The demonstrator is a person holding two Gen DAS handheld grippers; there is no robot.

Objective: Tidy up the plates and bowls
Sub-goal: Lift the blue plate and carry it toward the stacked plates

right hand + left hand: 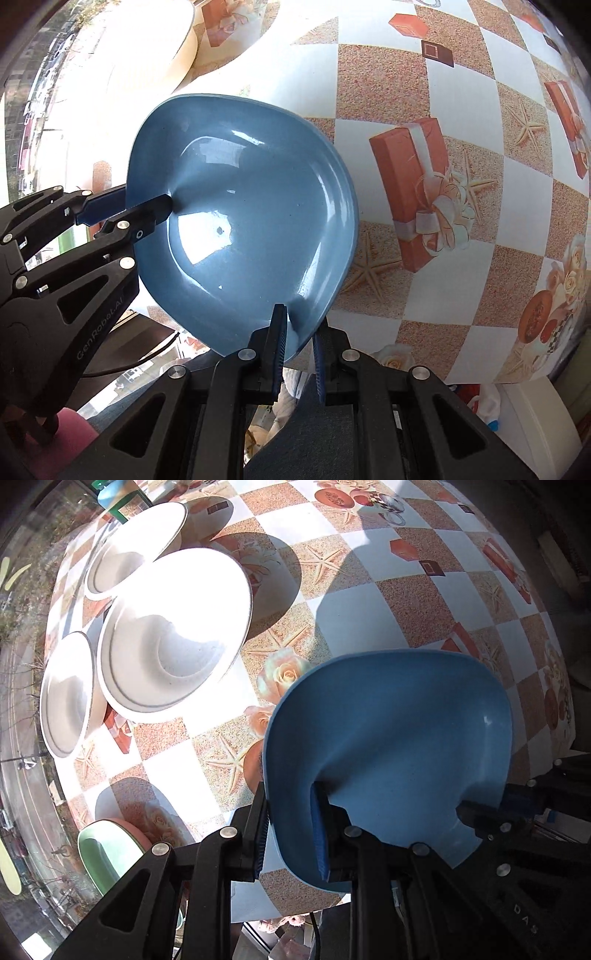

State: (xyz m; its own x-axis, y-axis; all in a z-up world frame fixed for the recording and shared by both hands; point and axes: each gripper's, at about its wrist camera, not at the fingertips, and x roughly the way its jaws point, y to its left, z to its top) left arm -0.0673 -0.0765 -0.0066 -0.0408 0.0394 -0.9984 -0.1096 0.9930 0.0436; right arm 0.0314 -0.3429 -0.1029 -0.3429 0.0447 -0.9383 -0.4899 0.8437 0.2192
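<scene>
left wrist view: one blue plate (388, 738), three white bowls (173, 635), two grippers (288, 834).

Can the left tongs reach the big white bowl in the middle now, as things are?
Probably not yet: the left tongs are shut on the rim of the blue plate, which the right tongs also grip. The white bowl itself sits unobstructed.

Black linkage frames, silver screws, blue ribbed fingers (279, 347), white lettering

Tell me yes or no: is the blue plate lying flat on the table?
No, the blue plate is held tilted above the tablecloth, both grippers' jaws clamping its rim.
</scene>
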